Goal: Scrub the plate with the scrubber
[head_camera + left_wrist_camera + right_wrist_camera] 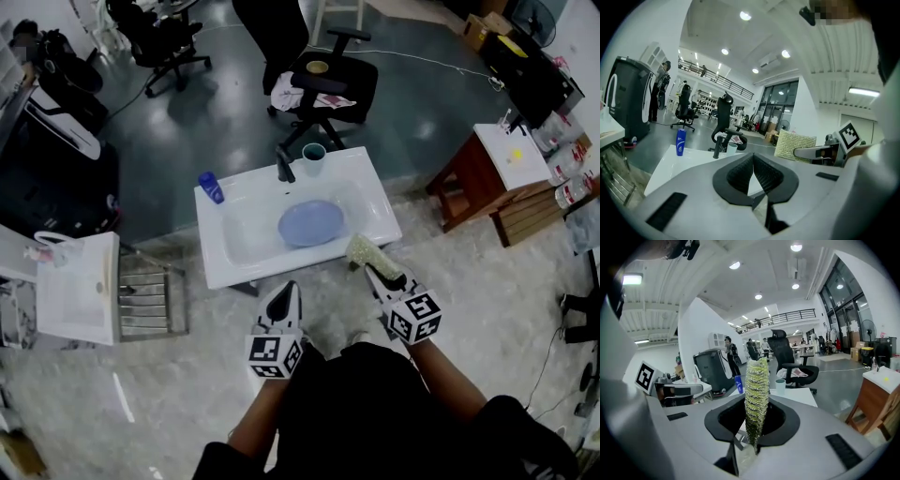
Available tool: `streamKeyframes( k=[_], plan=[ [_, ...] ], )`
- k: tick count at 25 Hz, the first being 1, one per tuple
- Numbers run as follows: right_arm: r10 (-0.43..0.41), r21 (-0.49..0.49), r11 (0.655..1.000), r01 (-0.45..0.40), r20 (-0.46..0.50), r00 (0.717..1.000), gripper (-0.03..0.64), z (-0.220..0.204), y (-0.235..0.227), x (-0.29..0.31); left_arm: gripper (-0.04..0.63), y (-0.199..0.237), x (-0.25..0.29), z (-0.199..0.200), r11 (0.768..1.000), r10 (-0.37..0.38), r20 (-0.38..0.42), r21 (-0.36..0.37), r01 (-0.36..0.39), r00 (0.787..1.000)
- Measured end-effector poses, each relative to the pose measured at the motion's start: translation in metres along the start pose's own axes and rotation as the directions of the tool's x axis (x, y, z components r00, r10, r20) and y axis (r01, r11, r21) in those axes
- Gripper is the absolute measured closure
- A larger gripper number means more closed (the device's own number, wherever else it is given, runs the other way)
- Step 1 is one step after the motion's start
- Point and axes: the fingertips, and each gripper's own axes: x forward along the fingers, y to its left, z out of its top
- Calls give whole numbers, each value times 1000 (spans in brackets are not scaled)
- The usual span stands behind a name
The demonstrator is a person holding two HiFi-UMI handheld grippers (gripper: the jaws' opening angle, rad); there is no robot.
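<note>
So the big white washbasin [234, 246] is right in front, and the blue plate [310, 223] lies flat in its bowl, just below the faucet [284, 167]. Nothing's touching the plate yet.

Both grippers hang by the near rim. The left gripper [284, 292] is clenched on nothing, jaws pressed together. The right gripper [368, 268] is clamped on the yellow-green scrubber [361, 250], which sticks out edge-on past the jaws by the basin's near right corner, apart from the plate.

My worry is that the plate's loose on slick porcelain with nothing pinning it. A hard push would probably skate it around or bump it into the faucet. The scrubber also looks floppy and is only pinched at its base, so it might fold or slip out. A wide stroke could tip the teal cup [313, 157] on the back rim.
</note>
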Motion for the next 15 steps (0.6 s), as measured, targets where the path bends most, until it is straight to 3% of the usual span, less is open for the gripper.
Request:
streamKeyframes(
  k=[15],
  plan=[
    [36, 20, 999, -37, 57, 998, 557, 7, -43, -44, 591, -64, 21, 7, 999, 16, 10, 39, -16, 1000]
  ],
)
